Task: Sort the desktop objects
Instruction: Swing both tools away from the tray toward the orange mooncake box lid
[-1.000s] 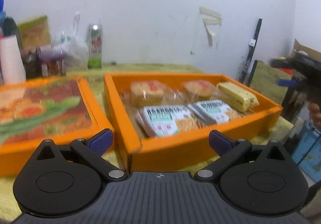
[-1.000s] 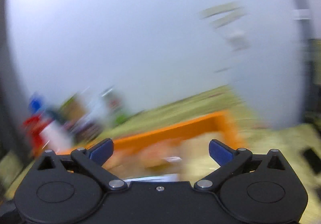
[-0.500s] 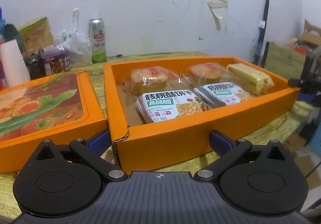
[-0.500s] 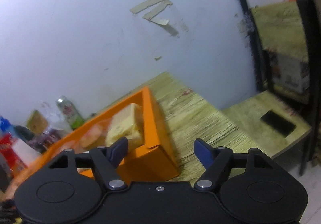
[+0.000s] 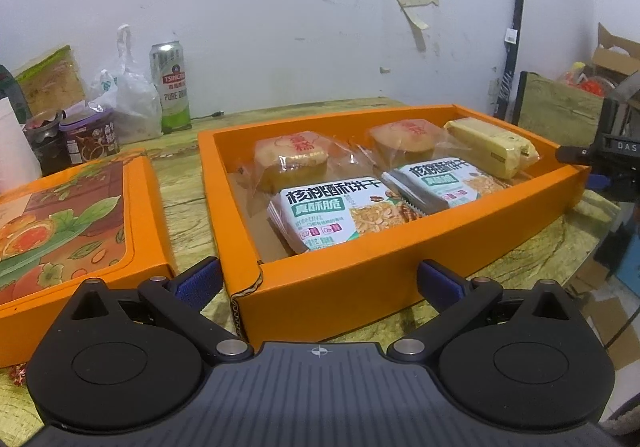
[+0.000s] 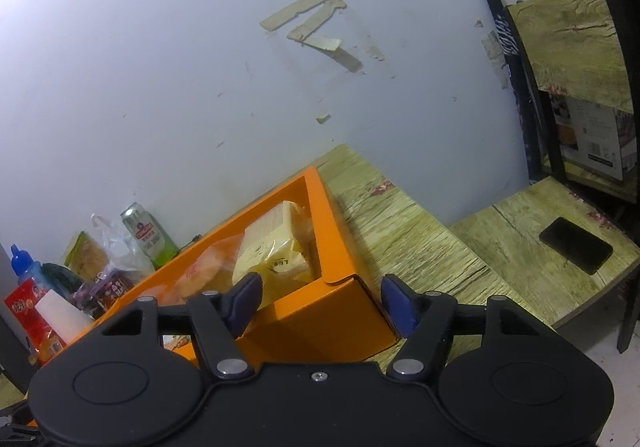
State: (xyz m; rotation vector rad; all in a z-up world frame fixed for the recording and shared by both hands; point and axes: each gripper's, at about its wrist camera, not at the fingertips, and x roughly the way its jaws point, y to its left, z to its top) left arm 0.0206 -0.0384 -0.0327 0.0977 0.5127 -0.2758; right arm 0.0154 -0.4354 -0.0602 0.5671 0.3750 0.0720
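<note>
Wood-grain table (image 5: 188, 207) against white wall (image 5: 280, 7)

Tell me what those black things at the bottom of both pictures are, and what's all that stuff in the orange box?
Each black thing is a gripper, a two-fingered pincher that a person holds, with a camera on it. One picture looks out from the left gripper, the other from the right gripper. Both are open and hold nothing. On the wooden table sits an open orange box with wrapped cakes and biscuit packs. Its patterned lid lies beside it. A beer can stands by the wall.
</note>
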